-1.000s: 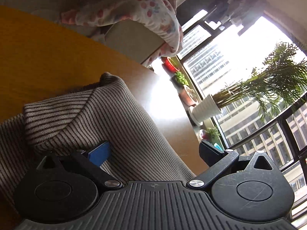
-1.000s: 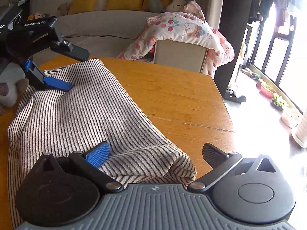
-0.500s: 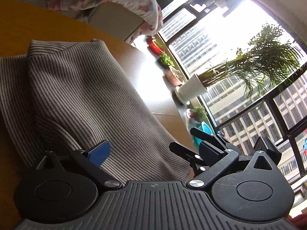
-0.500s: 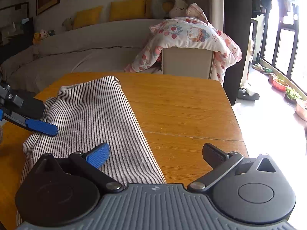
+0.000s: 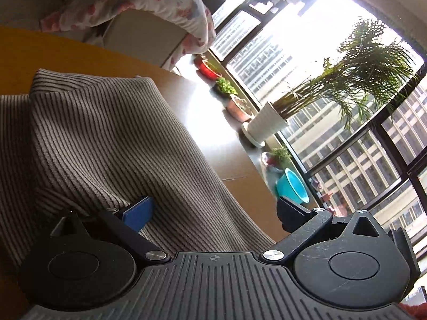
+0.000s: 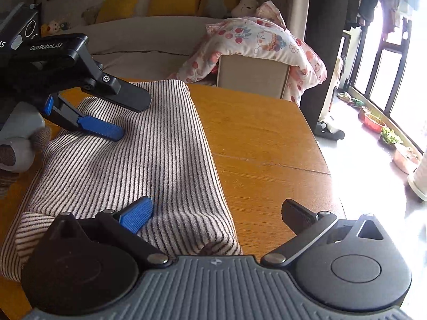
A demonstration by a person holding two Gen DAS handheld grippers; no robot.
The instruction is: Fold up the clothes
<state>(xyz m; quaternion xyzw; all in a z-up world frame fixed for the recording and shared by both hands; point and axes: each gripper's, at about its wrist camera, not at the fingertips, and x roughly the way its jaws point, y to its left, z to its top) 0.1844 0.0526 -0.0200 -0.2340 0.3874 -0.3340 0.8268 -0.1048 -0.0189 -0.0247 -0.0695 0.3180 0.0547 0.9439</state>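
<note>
The striped garment (image 6: 138, 165) lies folded on the wooden table (image 6: 267, 144), toward nine o'clock in the right wrist view. The left gripper (image 6: 130, 117) spreads wide over its far end; the right gripper (image 6: 218, 213) gapes empty over its near edge
</note>
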